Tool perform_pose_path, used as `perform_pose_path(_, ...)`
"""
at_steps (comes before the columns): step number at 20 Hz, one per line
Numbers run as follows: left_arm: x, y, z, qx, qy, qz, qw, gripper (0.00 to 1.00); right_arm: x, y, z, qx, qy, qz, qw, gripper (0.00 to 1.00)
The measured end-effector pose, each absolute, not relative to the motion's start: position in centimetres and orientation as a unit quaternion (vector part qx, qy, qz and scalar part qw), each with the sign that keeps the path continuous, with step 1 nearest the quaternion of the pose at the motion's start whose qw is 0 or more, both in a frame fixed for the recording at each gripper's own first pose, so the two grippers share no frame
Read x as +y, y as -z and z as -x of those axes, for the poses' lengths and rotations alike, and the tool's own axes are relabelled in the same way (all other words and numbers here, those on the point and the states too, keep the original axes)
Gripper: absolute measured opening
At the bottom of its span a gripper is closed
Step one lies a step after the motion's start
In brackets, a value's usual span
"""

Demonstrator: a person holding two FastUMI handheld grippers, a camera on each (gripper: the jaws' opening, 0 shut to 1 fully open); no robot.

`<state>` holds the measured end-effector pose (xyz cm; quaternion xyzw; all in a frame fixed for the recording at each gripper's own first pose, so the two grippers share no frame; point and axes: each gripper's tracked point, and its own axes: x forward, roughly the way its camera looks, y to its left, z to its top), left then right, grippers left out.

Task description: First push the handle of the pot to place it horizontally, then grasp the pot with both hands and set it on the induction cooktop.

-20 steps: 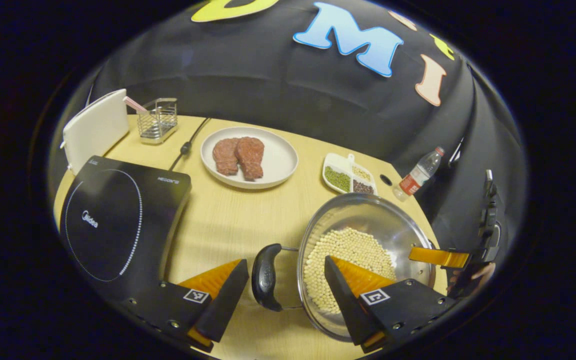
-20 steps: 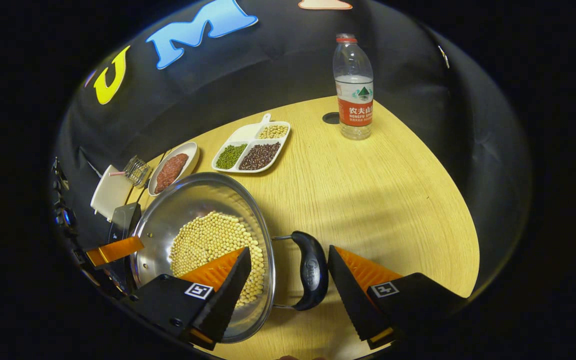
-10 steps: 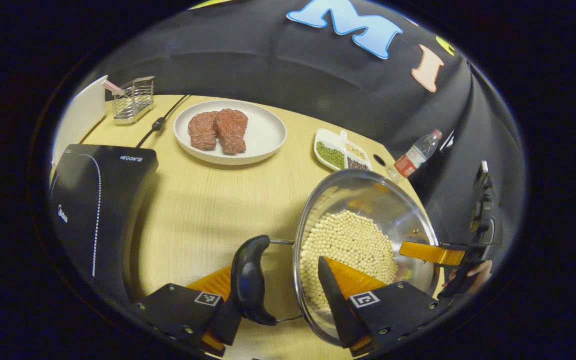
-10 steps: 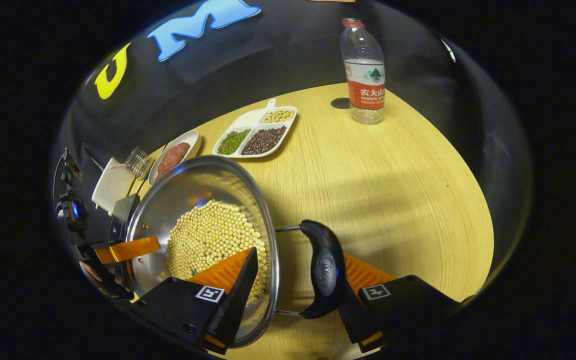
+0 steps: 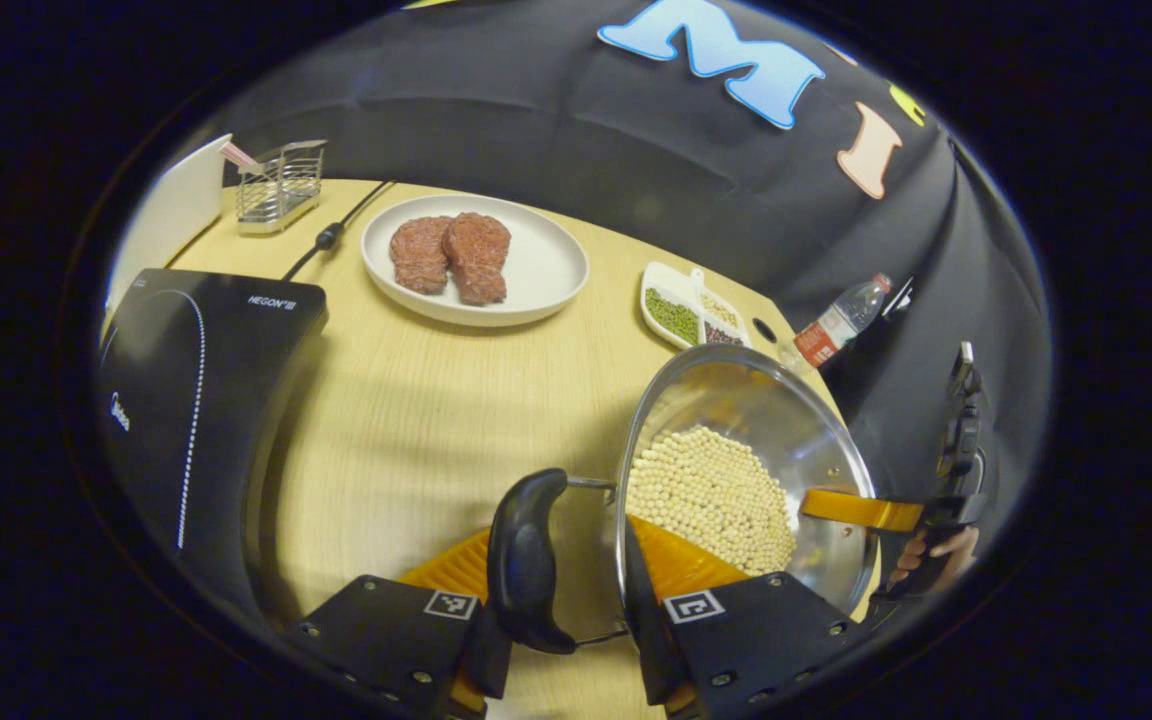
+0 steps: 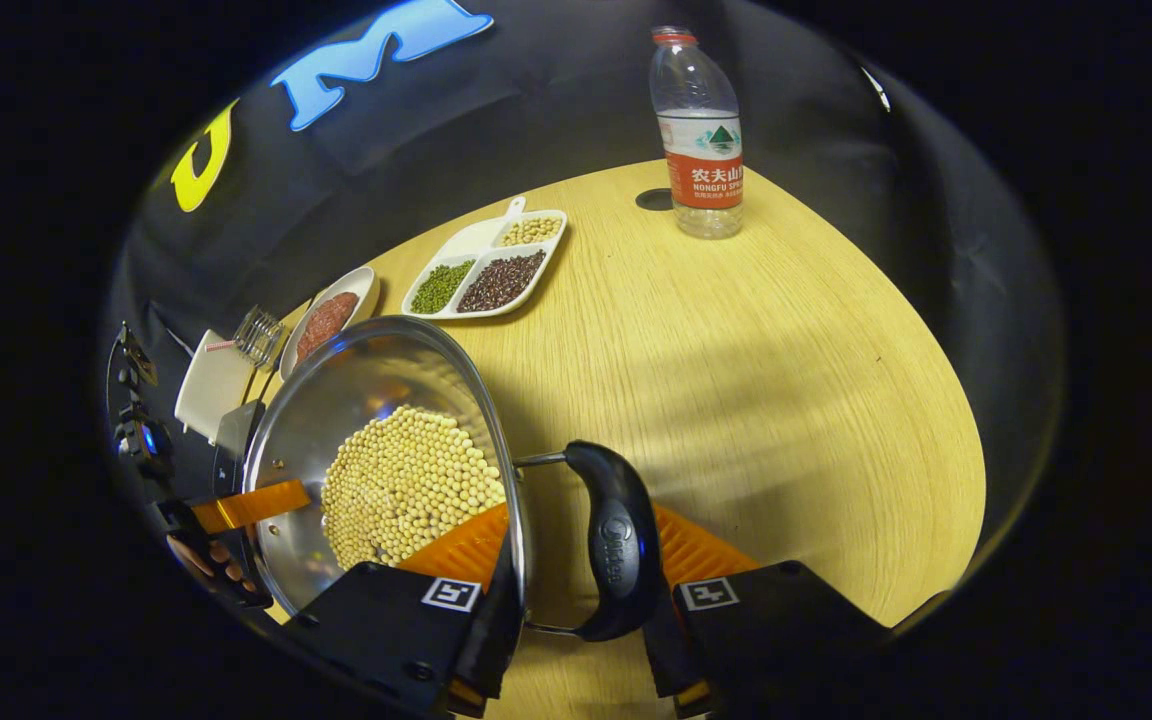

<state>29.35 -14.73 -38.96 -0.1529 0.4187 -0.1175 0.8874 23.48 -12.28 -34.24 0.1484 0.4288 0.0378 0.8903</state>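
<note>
Near the desk's (image 6: 786, 350) front edge, the pot (image 5: 736, 470) of beans is sitting beside the induction cooktop (image 5: 196, 400), while the left tongs (image 5: 561, 640) and right tongs (image 6: 576, 630) are each pinching one black side handle (image 5: 526, 560).

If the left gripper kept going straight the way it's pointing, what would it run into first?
Probably the pot itself: the left gripper straddles the black handle, with the rim just ahead of one finger. Depth is hard to judge.
</note>
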Motion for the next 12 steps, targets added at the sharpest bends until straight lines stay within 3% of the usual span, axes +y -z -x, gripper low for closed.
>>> perform_pose_path(5,-14.6,37.9,-27.6,0.419,0.124,0.155,0.886,0.52,-12.2,33.0,-21.5,0.425,-0.030,-0.142,0.893,0.58)
perform_pose_path(6,-14.4,37.7,-27.5,0.418,0.124,0.155,0.886,0.55,-12.1,32.6,-21.0,0.422,-0.028,-0.139,0.895,0.55)
perform_pose_path(12,-12.4,35.2,-22.7,0.419,0.118,0.167,0.885,0.52,-10.1,30.0,-16.3,0.418,-0.019,-0.126,0.899,0.55)
